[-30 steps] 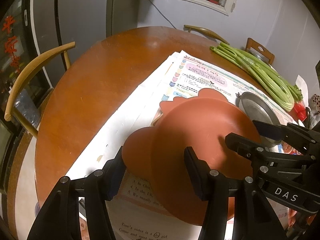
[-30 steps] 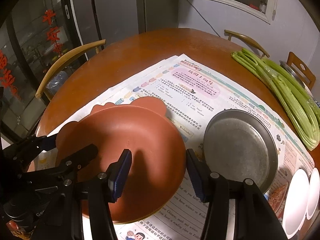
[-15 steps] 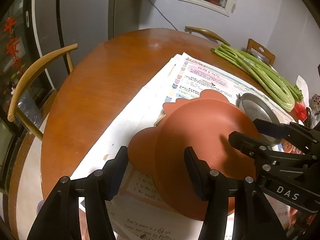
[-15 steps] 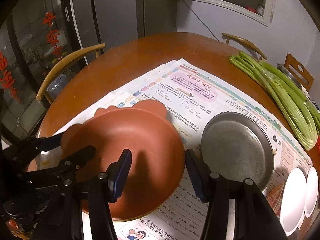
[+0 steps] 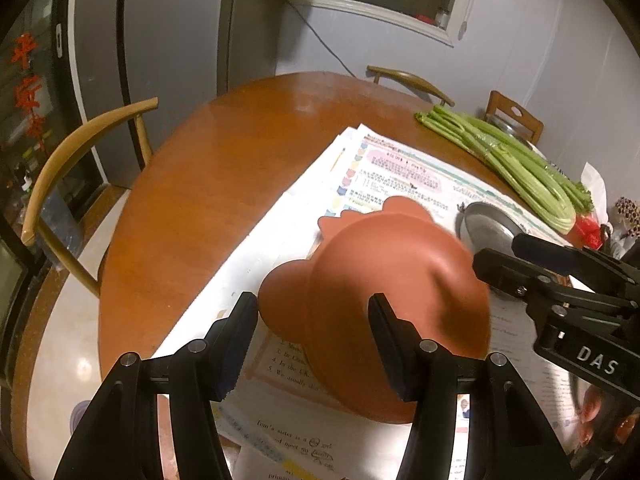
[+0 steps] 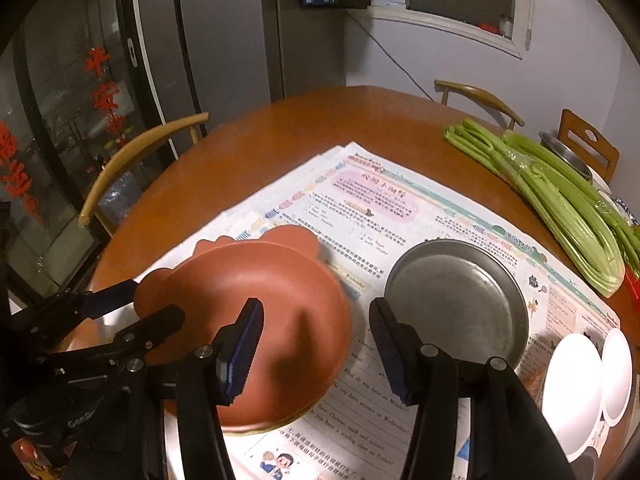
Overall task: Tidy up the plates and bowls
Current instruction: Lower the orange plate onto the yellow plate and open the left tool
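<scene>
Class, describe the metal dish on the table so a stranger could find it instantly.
On the round wooden table, find the printed paper sheets. The metal dish sits there between the terracotta plate and two white plates. It alone is grey and dull.

Round wooden table (image 5: 208, 184), grey walls (image 5: 520, 40)

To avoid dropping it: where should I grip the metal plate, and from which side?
Probably grip the metal plate by its raised rim at the near edge, coming from the near side, one finger inside and one outside. It lies flat on the newspaper, so only the rim offers a hold; white dishes crowd its right, the brown plate its left.
</scene>
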